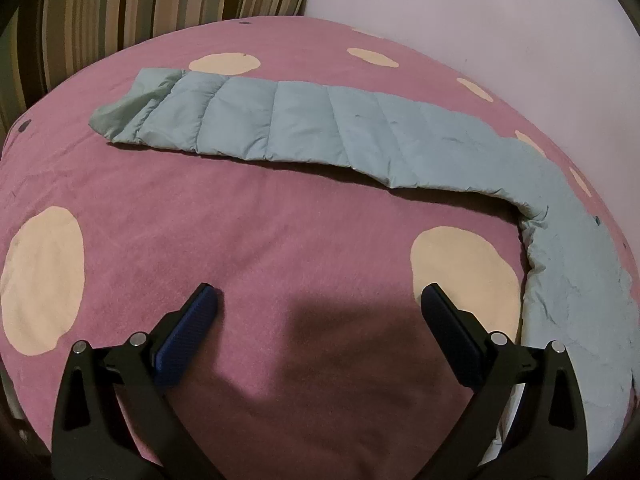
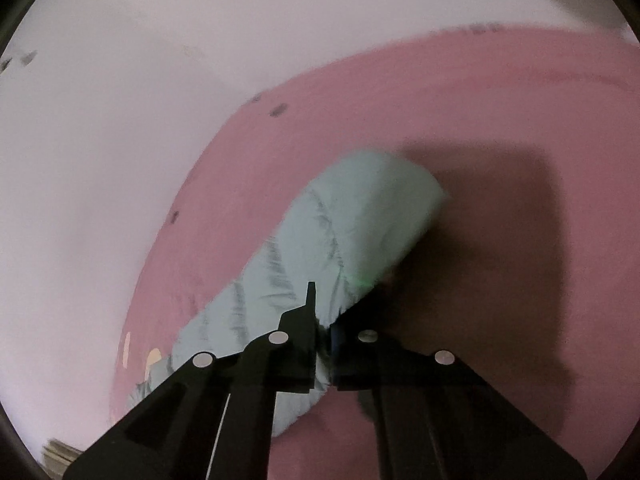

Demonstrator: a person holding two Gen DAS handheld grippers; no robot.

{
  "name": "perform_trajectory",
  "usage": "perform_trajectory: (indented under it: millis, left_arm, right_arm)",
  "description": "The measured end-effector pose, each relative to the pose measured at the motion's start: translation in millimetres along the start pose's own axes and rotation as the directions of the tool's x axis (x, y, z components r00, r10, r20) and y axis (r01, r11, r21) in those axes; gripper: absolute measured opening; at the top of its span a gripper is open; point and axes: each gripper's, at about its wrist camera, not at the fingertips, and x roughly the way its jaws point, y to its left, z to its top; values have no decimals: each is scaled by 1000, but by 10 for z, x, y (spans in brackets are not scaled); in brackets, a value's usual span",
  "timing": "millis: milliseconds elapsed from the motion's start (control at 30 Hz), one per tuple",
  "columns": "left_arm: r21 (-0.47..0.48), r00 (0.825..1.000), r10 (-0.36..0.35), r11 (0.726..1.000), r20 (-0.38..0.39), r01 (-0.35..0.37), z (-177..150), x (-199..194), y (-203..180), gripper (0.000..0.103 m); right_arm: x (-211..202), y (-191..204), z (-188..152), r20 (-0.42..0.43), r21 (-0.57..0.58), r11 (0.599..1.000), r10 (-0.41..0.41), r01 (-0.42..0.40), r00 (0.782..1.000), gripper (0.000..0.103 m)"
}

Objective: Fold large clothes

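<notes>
A light blue quilted puffer garment (image 1: pixel 304 128) lies folded into a long strip across the pink bedspread (image 1: pixel 240 220), bending toward me along the right side. My left gripper (image 1: pixel 320 300) is open and empty above the bedspread, in front of the strip, its blue pads (image 1: pixel 192 332) wide apart. In the right wrist view my right gripper (image 2: pixel 322 320) is shut on an edge of the garment (image 2: pixel 340 232), and the end of the strip hangs or lies beyond the fingers. That view is blurred.
The bedspread has large cream dots (image 1: pixel 44 280). A striped pillow or cushion (image 1: pixel 140 4) stands at the back left. A pale wall (image 1: pixel 480 20) borders the bed at the back right and also shows in the right wrist view (image 2: pixel 120 120).
</notes>
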Motion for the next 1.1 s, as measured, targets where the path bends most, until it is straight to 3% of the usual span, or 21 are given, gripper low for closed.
perform_trajectory:
  millis: [133, 300, 567, 800, 1100]
  left_arm:
    - [0, 1000, 0, 1000, 0, 0, -10, 6, -4, 101]
    - [-4, 1000, -7, 1000, 2, 7, -10, 2, 17, 101]
    - [-26, 999, -39, 999, 15, 39, -26, -13, 46, 101]
    - [-37, 998, -54, 998, 21, 55, -35, -26, 79, 101]
    - [-38, 998, -56, 998, 21, 57, -42, -31, 89, 101]
  right_arm:
    - [-281, 425, -155, 33, -132, 990, 51, -47, 998, 4]
    - [-503, 1064, -483, -14, -262, 954, 149, -147, 989, 4]
    - [-556, 2172, -1434, -174, -458, 839, 239, -293, 955, 4]
    - [-500, 2892, -2401, -296, -583, 719, 247, -379, 923, 4]
    - [-308, 3398, -3467, -445, -655, 596, 194, -465, 875, 4]
